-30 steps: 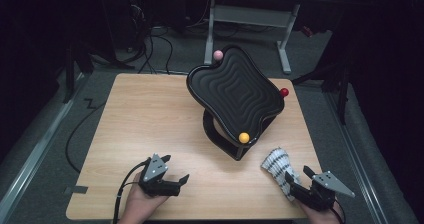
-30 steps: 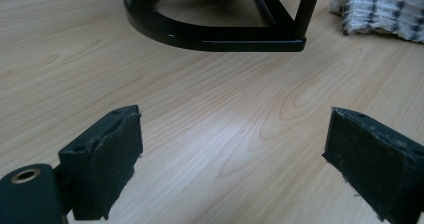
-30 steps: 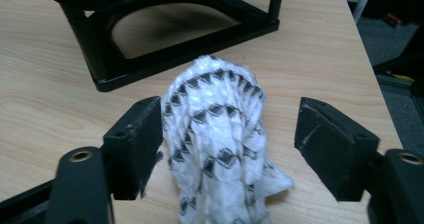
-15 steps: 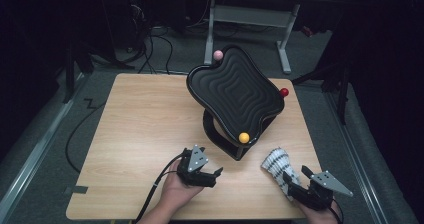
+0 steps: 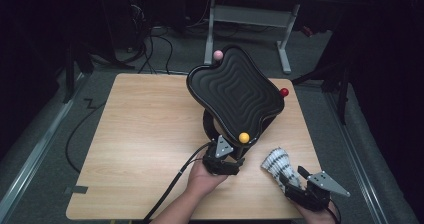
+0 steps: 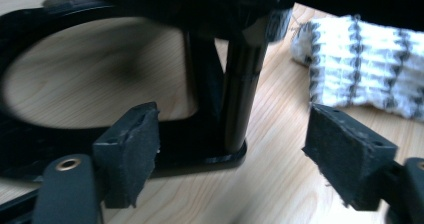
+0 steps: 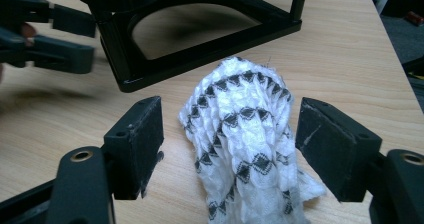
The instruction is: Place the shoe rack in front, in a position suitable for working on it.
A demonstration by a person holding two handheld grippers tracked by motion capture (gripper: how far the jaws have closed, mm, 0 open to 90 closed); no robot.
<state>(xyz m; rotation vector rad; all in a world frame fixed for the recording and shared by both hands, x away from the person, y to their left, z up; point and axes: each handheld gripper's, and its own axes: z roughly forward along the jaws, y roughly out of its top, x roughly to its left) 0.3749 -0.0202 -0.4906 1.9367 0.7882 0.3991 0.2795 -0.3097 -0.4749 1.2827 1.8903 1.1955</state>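
Observation:
A black wavy tray [image 5: 235,96] sits tilted on a black stand [image 5: 212,129], with pink, red and yellow balls on its edge. My left gripper [image 5: 225,151] is open at the stand's front. In the left gripper view its jaws [image 6: 232,149] flank the stand's upright post [image 6: 240,89] without touching it. A white cloth with a black diamond pattern [image 5: 277,164] lies crumpled on the table to the right. My right gripper [image 5: 295,183] is open just behind the cloth. In the right gripper view the cloth [image 7: 245,129] lies between the spread jaws [image 7: 232,139].
The wooden table [image 5: 145,134] has bare room on its left half. The stand's base frame [image 7: 200,39] lies just beyond the cloth, with the left gripper [image 7: 45,31] at its left corner. Cables and a metal desk frame [image 5: 250,19] stand on the floor behind.
My left gripper has travelled right from the table's front left to the foot of the stand. The right gripper and the cloth have stayed put.

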